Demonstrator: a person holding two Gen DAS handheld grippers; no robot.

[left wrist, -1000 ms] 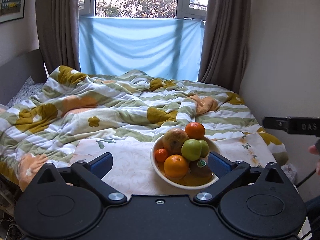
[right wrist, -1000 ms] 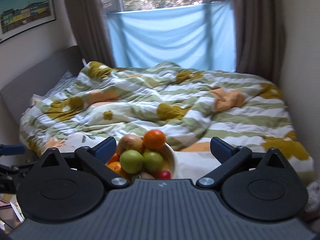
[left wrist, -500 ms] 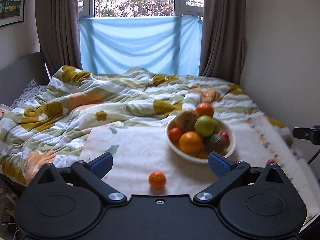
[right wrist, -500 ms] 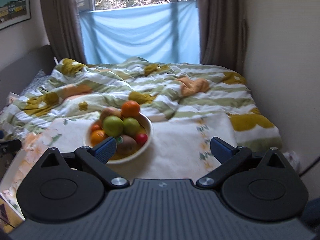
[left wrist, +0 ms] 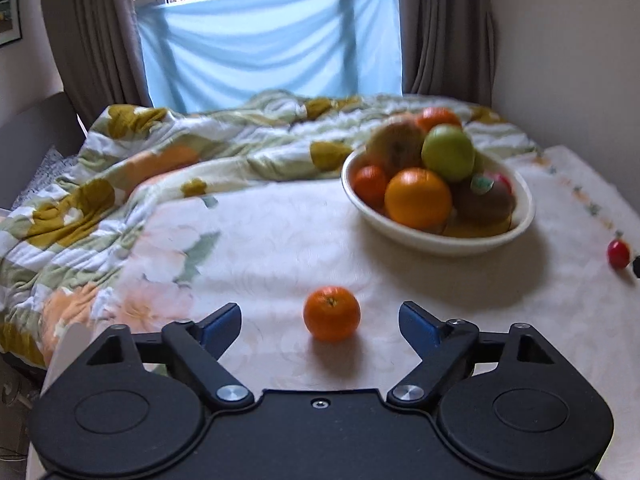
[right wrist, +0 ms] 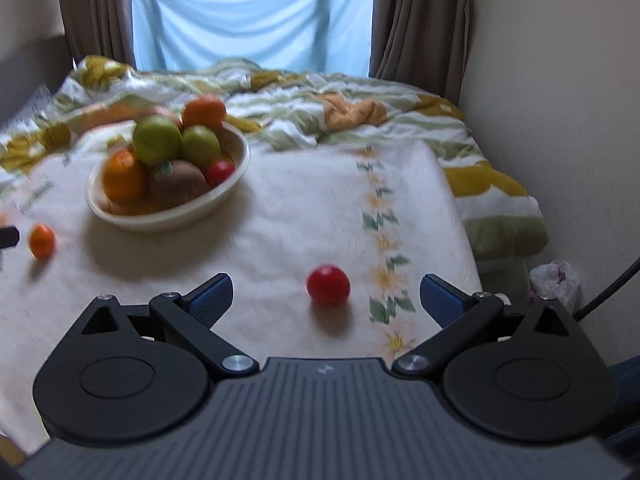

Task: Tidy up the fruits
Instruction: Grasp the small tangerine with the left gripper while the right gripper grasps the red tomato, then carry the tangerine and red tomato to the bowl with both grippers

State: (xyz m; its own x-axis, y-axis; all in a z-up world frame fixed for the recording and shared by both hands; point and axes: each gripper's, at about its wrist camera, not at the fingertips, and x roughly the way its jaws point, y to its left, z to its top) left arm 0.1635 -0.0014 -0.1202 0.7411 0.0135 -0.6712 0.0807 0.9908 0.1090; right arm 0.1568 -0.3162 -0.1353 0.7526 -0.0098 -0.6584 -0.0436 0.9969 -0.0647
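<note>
A white bowl (left wrist: pixel 436 236) piled with oranges, green apples, a kiwi and other fruit stands on a cloth-covered table; it also shows in the right wrist view (right wrist: pixel 168 216). A loose small orange (left wrist: pixel 331 313) lies on the cloth between the open fingers of my left gripper (left wrist: pixel 320 320), not touched. A loose small red fruit (right wrist: pixel 328 285) lies between the open fingers of my right gripper (right wrist: pixel 326 294), not touched. The orange also shows at the left of the right wrist view (right wrist: pixel 42 241), the red fruit at the right of the left wrist view (left wrist: pixel 618 254).
A bed with a rumpled floral quilt (left wrist: pixel 160 160) lies behind the table. A wall (right wrist: pixel 560 80) runs along the right. The table's right edge (right wrist: pixel 468 248) drops to the floor, where a plastic bag (right wrist: pixel 554 280) lies.
Both grippers have pulled back and tilted down. The bowl now sits farther off, and the loose orange and red fruit have come between the fingers.
</note>
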